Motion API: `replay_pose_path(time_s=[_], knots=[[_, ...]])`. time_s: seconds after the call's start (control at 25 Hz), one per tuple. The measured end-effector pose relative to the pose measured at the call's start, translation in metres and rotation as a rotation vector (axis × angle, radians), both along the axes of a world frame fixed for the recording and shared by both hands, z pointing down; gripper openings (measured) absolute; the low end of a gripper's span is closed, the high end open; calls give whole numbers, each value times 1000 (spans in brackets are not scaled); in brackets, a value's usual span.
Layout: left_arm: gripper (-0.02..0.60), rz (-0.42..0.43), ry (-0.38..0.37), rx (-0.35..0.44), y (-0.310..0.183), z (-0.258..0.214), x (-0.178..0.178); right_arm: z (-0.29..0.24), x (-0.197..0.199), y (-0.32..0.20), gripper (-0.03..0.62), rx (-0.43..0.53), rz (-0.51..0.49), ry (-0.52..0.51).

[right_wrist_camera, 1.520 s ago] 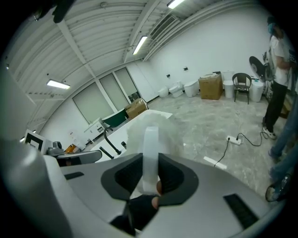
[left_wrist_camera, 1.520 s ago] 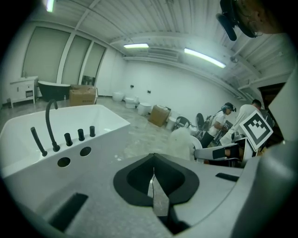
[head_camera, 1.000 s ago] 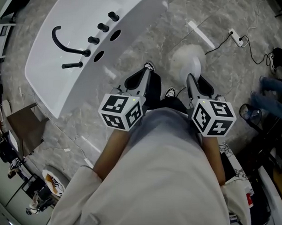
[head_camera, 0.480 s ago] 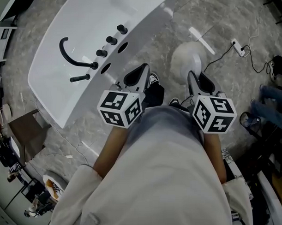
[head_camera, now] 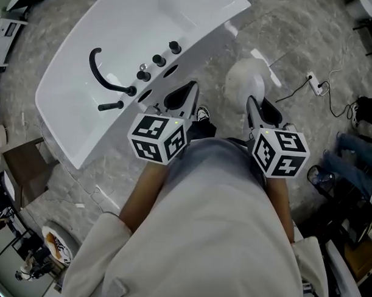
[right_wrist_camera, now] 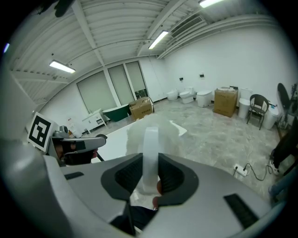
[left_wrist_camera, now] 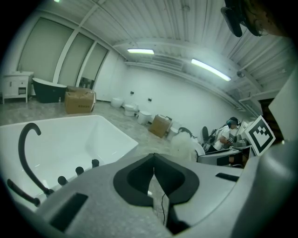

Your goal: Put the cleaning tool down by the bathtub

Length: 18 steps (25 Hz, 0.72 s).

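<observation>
Cleaning tool, head view: white fluffy head (head_camera: 246, 85) sticks out ahead of the right gripper (head_camera: 253, 108), over grey marbled floor (head_camera: 299, 39), to the right of the bathtub (head_camera: 66, 104) and not touching it; its handle is hidden by the jaws.
Left gripper, head view: tips (head_camera: 189, 93) lie over the tub's near rim, beside the black faucet (head_camera: 103, 75).
Markings, head view: each gripper's cube (head_camera: 159, 138) bears only black-and-white square markers.
Cut off, head view: the person's torso covers the floor below the grippers.
Left gripper, left gripper view: jaws pressed together (left_wrist_camera: 154, 169), nothing between them; tub (left_wrist_camera: 70, 139) lies to the left.
Writing, left gripper view: print on the cardboard box (left_wrist_camera: 80, 101) is too small to read.
Cleaning tool, right gripper view: a flat white handle (right_wrist_camera: 150, 155) runs upright between the pads, pinched by both; the fluffy head (right_wrist_camera: 153, 125) is blurred beyond.
Right gripper, right gripper view: jaws (right_wrist_camera: 150, 179) clamp the handle.
</observation>
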<state>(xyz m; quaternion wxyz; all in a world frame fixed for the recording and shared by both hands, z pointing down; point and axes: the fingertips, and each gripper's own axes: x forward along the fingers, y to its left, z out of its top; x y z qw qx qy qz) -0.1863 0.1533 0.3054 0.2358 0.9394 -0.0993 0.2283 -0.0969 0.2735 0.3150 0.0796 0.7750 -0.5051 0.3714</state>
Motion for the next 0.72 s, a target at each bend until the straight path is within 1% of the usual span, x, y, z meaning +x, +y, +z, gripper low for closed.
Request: replay_pose_path(time_s=[0.24,0.52,0.72], knots=[[3,-18,14,-12,-28,2,-1,2,4,-27,84,-13,-18,7],[3,-23,11,-21,-49,8,-1,3,7,-47,84,-1,-3,-15],[3,-29,8,-22,-59,8,-2,-2,13,-52,84,30,52,-2]])
